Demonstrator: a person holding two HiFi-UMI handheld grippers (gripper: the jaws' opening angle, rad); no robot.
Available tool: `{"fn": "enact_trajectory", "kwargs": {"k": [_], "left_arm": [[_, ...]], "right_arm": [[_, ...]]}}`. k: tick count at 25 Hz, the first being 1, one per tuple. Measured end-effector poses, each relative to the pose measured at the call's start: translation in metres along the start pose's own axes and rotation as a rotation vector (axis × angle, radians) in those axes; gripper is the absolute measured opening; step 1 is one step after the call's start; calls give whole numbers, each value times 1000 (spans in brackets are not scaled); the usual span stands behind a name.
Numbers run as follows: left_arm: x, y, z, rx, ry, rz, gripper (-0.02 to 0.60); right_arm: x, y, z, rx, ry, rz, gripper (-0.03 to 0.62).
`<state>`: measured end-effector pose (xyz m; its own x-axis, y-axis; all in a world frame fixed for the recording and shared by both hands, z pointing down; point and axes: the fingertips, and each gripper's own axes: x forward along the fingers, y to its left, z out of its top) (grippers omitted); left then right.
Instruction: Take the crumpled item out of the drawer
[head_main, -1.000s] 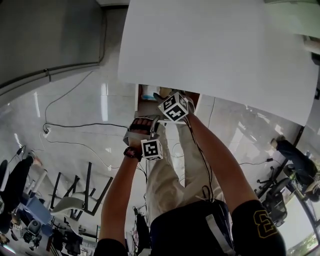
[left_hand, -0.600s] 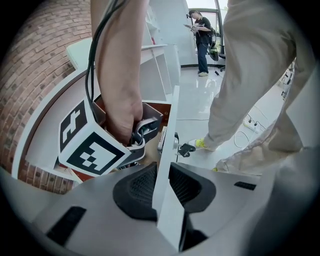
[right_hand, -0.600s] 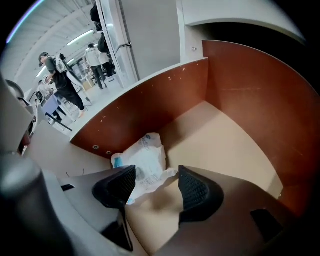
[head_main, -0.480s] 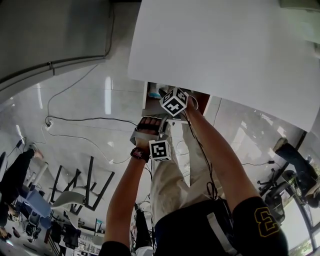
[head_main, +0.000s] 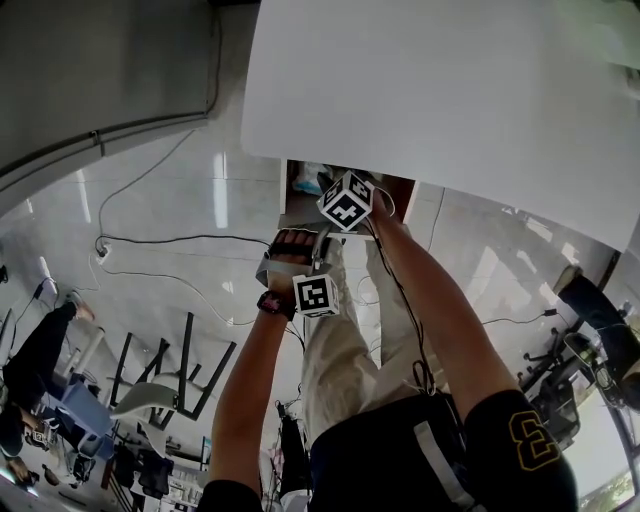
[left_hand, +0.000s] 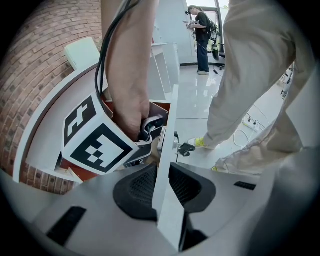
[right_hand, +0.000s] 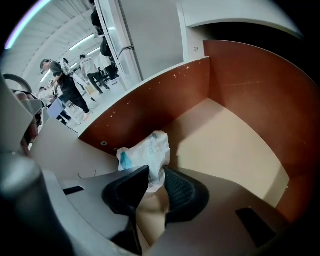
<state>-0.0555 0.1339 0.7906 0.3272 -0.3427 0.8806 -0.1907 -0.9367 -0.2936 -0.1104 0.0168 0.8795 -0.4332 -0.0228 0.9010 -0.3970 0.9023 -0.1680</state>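
The crumpled item (right_hand: 145, 156), a white wad with blue print, lies near the left wall of the open drawer (right_hand: 235, 135), whose inside is brown with a tan floor. My right gripper (right_hand: 156, 174) reaches down into the drawer. Its jaws have just been closing, and both pads now pinch the wad's lower end. In the head view the wad (head_main: 306, 180) shows just beyond the right gripper's marker cube (head_main: 347, 200). My left gripper (left_hand: 162, 175) is shut on the top edge of the white drawer front (left_hand: 169, 125); its cube (head_main: 313, 295) sits lower in the head view.
A white tabletop (head_main: 450, 90) overhangs the drawer. My legs (head_main: 340, 345) stand below it on a glossy floor with a cable (head_main: 160, 242). Black-legged stools (head_main: 165, 380) stand at the lower left. People (left_hand: 202, 35) stand far off, beyond a brick wall (left_hand: 30, 65).
The right gripper's cube has sunk a little further into the drawer opening. The left gripper has stayed on the drawer front.
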Motion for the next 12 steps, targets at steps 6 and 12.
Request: {"fn": "enact_trajectory", "kwargs": {"k": [6, 12], "left_arm": [[-1, 1, 3, 3, 15, -19, 84], [-4, 3, 0, 22, 62, -28, 84]], "right_arm": [[-20, -3, 1, 40, -40, 22, 92], [-71, 11, 21, -90, -132, 21, 84]]}}
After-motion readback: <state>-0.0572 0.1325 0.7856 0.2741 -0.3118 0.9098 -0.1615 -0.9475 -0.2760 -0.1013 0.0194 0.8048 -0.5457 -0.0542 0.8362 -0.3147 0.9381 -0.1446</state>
